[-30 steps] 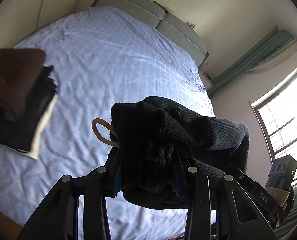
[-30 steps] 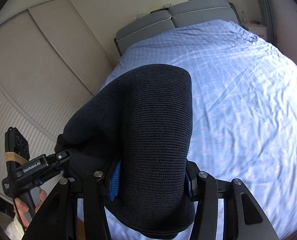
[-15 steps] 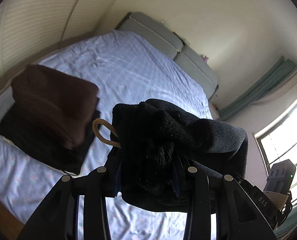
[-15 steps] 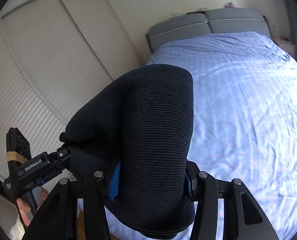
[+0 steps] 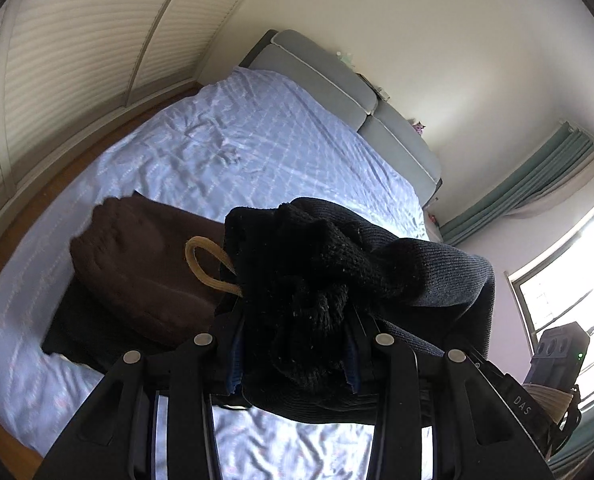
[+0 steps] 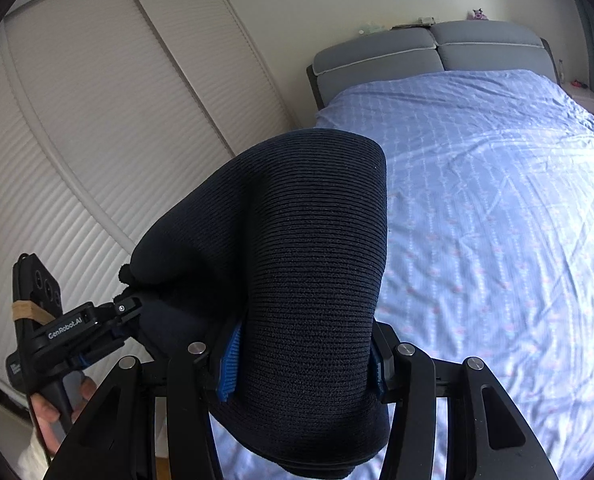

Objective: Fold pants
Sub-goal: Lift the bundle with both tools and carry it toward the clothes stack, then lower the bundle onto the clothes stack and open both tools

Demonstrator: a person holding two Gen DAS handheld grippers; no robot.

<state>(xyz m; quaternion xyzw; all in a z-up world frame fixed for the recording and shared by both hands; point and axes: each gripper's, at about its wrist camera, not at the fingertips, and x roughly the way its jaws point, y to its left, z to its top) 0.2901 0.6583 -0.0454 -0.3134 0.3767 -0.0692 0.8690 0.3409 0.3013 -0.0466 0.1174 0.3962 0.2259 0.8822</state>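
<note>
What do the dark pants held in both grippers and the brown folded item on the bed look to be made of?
Dark pants: a knit, probably wool or acrylic; fine horizontal ribs show in the right wrist view, with a fuzzier, looser texture at the bunched end. Matte, dark navy to black.
Brown folded item: soft matte fabric, possibly fleece or knit; motion blur hides its weave.
Bed sheet: thin woven cloth, creased, with a slight sheen.

Your grippers [image 5: 293,344] [image 6: 303,356] are black, with silver screws and blue pads [image 6: 228,364]; one reads "GenRobot.AI", with a tan band [image 6: 27,312].

Folded stack [image 5: 137,280] left, bedsheet [image 6: 497,220] free rightward
</note>
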